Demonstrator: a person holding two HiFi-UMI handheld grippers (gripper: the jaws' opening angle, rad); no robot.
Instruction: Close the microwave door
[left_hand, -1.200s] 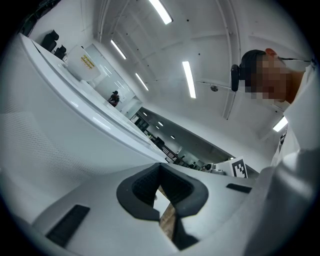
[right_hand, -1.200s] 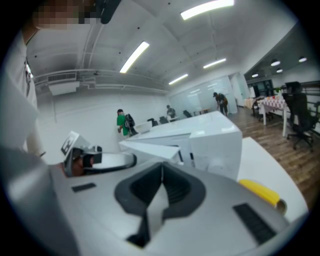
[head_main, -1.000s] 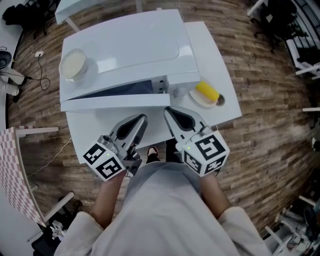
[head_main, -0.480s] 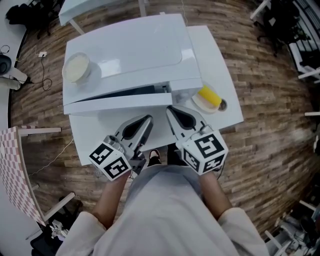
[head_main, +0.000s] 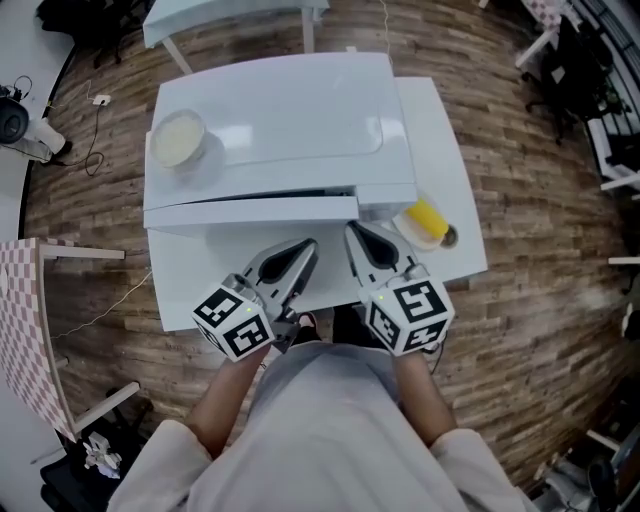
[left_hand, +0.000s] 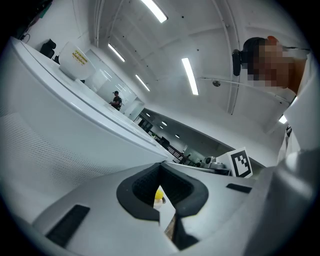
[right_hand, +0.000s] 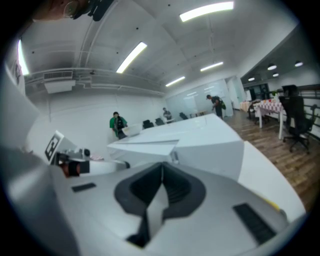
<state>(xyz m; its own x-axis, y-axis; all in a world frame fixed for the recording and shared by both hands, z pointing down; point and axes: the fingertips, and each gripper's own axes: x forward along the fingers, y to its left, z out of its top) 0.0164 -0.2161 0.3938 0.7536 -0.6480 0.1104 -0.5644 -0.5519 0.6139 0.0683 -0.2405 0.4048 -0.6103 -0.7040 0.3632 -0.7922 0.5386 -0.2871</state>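
In the head view the white microwave (head_main: 290, 110) stands on a white table (head_main: 200, 270). Its door (head_main: 240, 212) lies nearly flush with the front, with a thin dark gap (head_main: 300, 192) along its top edge. My left gripper (head_main: 306, 247) and right gripper (head_main: 353, 231) sit side by side just in front of the door, both shut on nothing. The left gripper view shows shut jaws (left_hand: 161, 167) beside the door's white face (left_hand: 55, 135). Past the right gripper's shut jaws (right_hand: 162, 169) is the microwave's corner (right_hand: 200, 145).
A white bowl (head_main: 177, 138) rests on the microwave's top at the left. A yellow item on a small white plate (head_main: 424, 218) sits on the table to the microwave's right. Wooden floor surrounds the table; a checked panel (head_main: 25, 330) stands at the left.
The dark opening between the door and the microwave's front has narrowed to a thin line. Both grippers stayed shut in front of the door.
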